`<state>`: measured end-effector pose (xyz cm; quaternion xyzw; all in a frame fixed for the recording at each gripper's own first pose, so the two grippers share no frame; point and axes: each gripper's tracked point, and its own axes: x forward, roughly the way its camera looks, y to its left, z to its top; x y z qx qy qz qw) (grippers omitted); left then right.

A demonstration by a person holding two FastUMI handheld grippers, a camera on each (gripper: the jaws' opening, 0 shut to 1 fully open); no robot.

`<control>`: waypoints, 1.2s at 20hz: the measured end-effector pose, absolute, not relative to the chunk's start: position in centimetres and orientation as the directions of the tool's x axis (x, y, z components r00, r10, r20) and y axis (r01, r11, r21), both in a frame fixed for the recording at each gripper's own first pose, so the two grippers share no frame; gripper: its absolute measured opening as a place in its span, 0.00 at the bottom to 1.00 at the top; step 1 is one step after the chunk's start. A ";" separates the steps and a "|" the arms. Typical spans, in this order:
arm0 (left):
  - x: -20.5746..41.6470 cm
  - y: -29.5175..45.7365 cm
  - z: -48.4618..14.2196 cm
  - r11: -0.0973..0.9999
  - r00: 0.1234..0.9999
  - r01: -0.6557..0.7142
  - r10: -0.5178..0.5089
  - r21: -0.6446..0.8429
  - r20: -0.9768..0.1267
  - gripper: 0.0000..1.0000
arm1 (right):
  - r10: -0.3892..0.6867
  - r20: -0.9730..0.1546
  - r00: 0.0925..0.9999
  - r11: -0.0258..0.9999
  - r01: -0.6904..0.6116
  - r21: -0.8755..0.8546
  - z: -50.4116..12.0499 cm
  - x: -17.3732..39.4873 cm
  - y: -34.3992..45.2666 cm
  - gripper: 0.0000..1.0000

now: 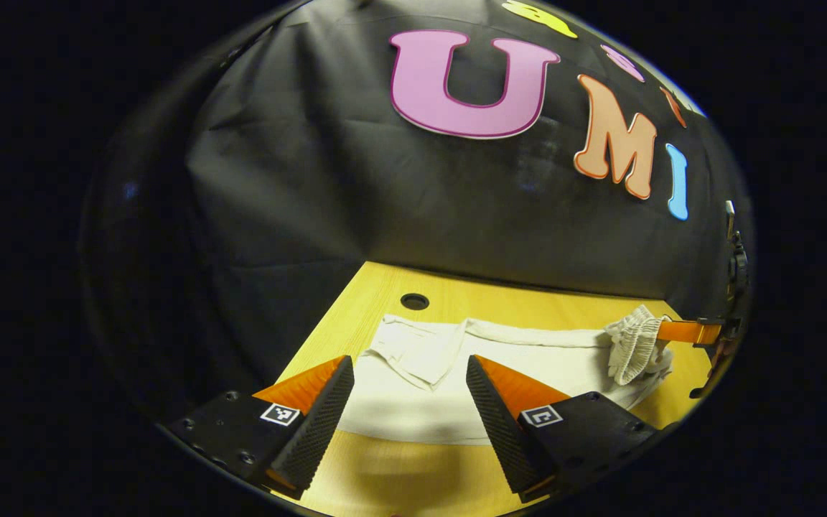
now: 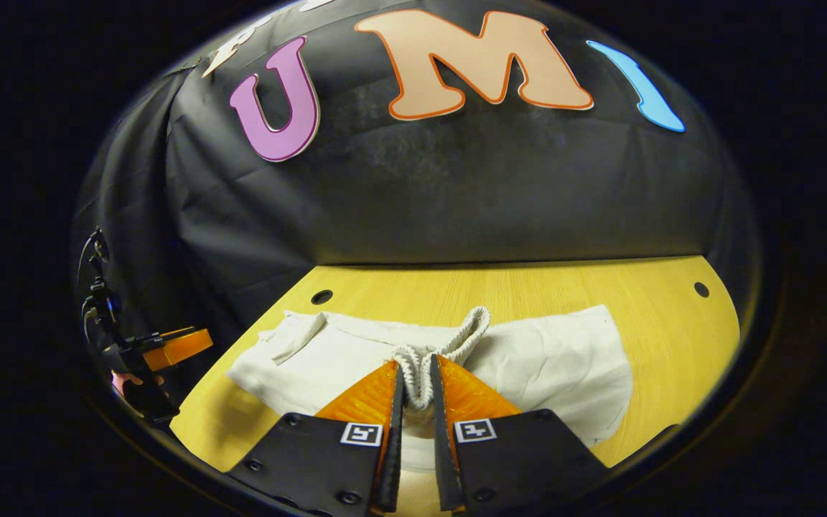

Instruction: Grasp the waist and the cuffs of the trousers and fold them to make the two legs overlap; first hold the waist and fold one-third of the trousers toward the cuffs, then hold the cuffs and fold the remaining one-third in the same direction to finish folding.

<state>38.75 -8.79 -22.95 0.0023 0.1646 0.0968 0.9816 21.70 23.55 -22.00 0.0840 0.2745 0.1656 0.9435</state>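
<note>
- Right tongs [image 2: 414, 384] are clamped on the gathered elastic waist [image 2: 433, 355] of the trousers [image 2: 550, 362]; both fingers press the bunched band between them.
- Left tongs [image 1: 408, 384] are spread wide, gripping nothing, poised just above the cuffs [image 1: 413, 352] end of the trousers.
- Trousers lie flat on the tabletop [image 2: 528, 287], stretched across it, cuffs toward the left side and waist toward the right. In the left gripper view the waist looks lifted slightly off the cloth by the other tongs.
- My read on the step: the first fold, making the two legs overlap. Waist is secured; cuffs not yet grasped.
- Next move, as I judge it: drop the left tongs onto a cuff edge, close on it, then carry both ends across together so one leg lands on the other.
- Writing: only small square black-and-white marker tags [image 2: 361, 434] on the tongs' bodies. No brand or label I can read on the trousers.
</note>
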 end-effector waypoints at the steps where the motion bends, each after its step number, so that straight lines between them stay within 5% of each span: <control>1: 38.5 -8.5 -23.4 0.979 0.919 -0.201 0.201 0.035 -0.338 0.95 | 0.363 -0.495 0.789 0.929 -0.267 0.256 -22.1 21.7 23.7 0.41; 4: 38.1 -8.0 -24.4 0.974 0.901 -0.227 0.219 0.022 -0.374 0.96 | 0.315 -0.485 0.816 0.946 -0.231 0.226 -22.0 21.8 22.7 0.96; 21: 38.0 -7.5 -26.1 0.962 0.823 -0.260 0.266 0.083 -0.503 0.95 | 0.075 -0.481 0.874 0.983 0.016 0.181 -20.2 20.7 12.9 0.92; 23: 37.9 -7.5 -26.3 0.964 0.818 -0.234 0.267 0.129 -0.510 0.91 | 0.057 -0.487 0.872 0.983 0.036 0.178 -20.0 19.9 12.1 0.92; 24: 38.0 -7.6 -25.9 0.965 0.818 -0.229 0.261 0.125 -0.512 0.76 | 0.063 -0.491 0.869 0.982 0.033 0.184 -20.1 19.5 12.3 0.92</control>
